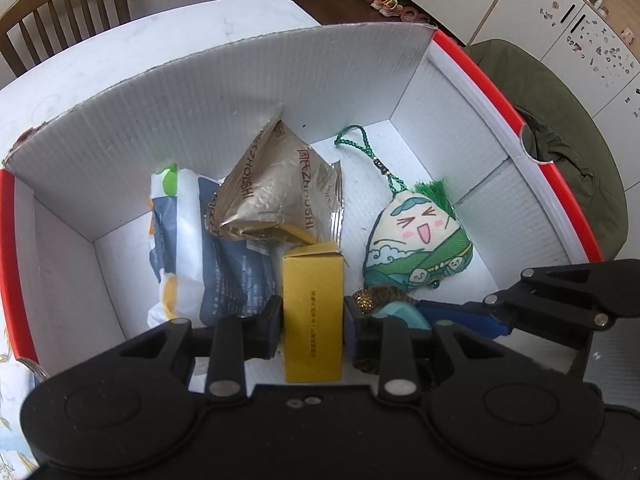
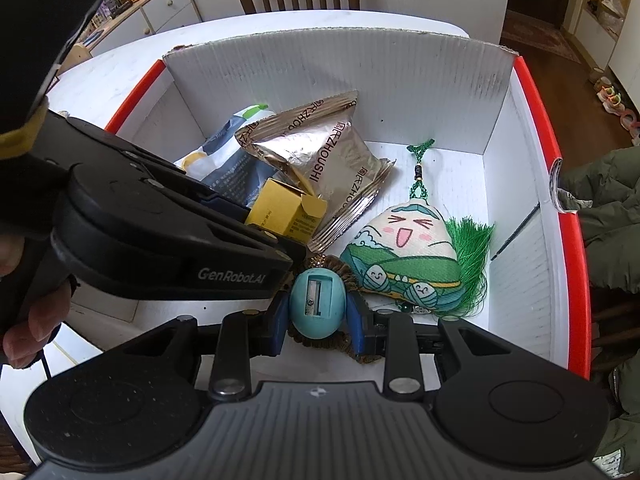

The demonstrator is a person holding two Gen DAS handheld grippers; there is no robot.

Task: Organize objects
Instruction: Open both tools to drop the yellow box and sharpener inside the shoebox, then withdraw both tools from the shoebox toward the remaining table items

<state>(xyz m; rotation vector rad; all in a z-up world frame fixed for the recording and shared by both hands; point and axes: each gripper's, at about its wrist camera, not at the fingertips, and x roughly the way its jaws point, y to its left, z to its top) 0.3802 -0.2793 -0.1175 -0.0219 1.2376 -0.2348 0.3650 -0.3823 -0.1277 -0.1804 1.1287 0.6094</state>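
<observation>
"ZHOUSHI" runs across the foil packet (image 1: 276, 184); "GenRobot.AI" marks the left gripper (image 1: 313, 320), which pinches a yellow carton (image 1: 313, 304) inside the white box (image 1: 240, 92). The right gripper (image 2: 318, 316) clamps a teal egg-shaped sharpener (image 2: 316, 304) beside the plush charm (image 2: 404, 252).

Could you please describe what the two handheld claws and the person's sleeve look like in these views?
Both are matte black plastic with round pivot housings, silver rivets and blue finger pads. The left claw carries white "GenRobot.AI" lettering on its side, seen from the right wrist camera. The right claw has a ribbed grey top. The sleeve is black with a mustard-yellow cuff.
</observation>
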